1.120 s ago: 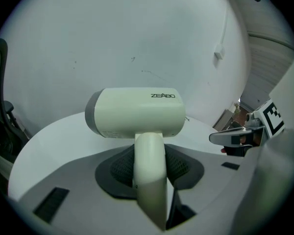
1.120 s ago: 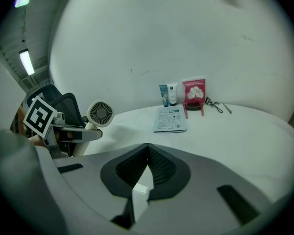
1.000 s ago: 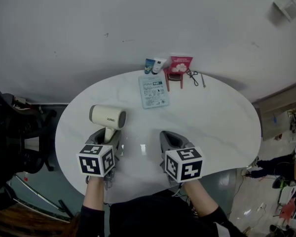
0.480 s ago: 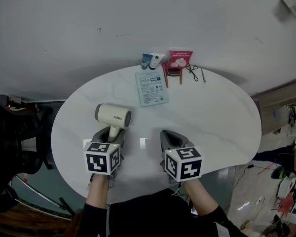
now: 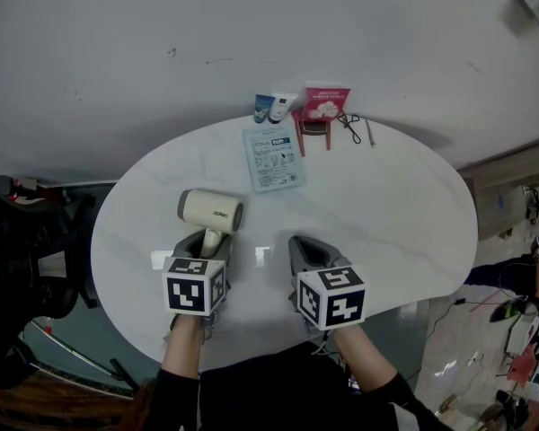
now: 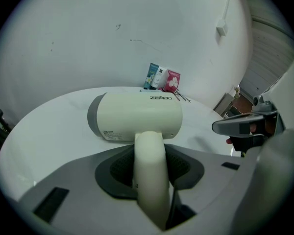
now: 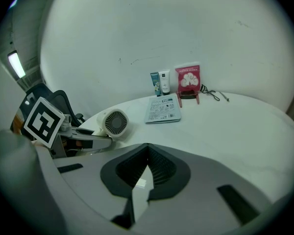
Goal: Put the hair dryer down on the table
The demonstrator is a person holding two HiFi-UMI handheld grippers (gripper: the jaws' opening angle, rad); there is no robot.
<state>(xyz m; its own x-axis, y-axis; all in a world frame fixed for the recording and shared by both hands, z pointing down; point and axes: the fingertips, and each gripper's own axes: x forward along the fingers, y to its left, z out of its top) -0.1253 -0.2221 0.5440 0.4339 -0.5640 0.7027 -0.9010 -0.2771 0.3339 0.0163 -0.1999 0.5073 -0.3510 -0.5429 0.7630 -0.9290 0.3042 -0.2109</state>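
A cream hair dryer (image 5: pixel 211 212) with a grey rear cap is held low over the white oval table (image 5: pixel 386 214). Its barrel lies crosswise and its nozzle points right. My left gripper (image 5: pixel 208 243) is shut on the dryer's handle. In the left gripper view the handle (image 6: pixel 149 170) runs down between the two dark pads, under the barrel (image 6: pixel 137 116). Whether the dryer touches the tabletop I cannot tell. My right gripper (image 5: pixel 307 251) rests beside it to the right, shut and empty. The right gripper view shows the dryer's rear grille (image 7: pixel 112 123) at the left.
At the table's far edge lie a pale blue sheet packet (image 5: pixel 273 158), two small tubes (image 5: pixel 274 108), a red packet on a small red stand (image 5: pixel 323 110), an eyelash curler (image 5: pixel 350 126) and a thin tool (image 5: pixel 369 134). A black chair (image 5: pixel 18 259) stands left of the table.
My left gripper has carried the hair dryer a little to the right, toward the table's middle. The right gripper has hardly moved.
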